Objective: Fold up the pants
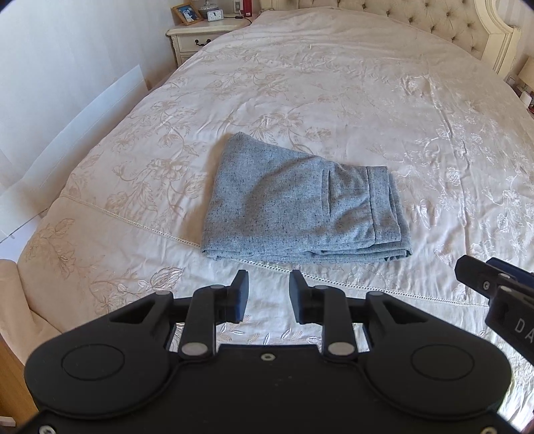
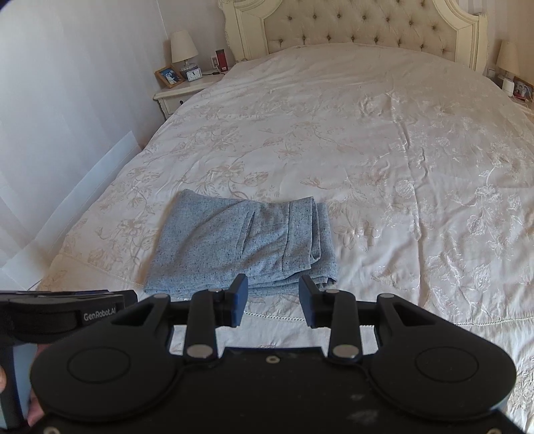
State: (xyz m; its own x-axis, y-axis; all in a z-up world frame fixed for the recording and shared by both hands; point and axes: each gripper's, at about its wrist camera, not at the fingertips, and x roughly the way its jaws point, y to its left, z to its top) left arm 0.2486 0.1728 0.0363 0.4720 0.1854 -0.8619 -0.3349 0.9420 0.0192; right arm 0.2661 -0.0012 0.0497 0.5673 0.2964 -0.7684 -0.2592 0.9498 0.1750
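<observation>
"GenRobot.AI" is printed in pale letters on the black side of the left claw's body [image 2: 98, 315], seen at the lower left of the right wrist view. In the left wrist view, the letters "DA" show on the right claw's black housing [image 1: 520, 325], cut off by the frame edge

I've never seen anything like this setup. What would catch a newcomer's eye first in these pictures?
Probably the folded grey speckled wool pants, a compact bundle lying near the foot of the wide bed with the cream floral-embroidered bedspread. Next, the two black claws in the foreground: the left claw and the right claw, both open, holding nothing, short of the pants. Behind rises a cream button-tufted headboard.
</observation>
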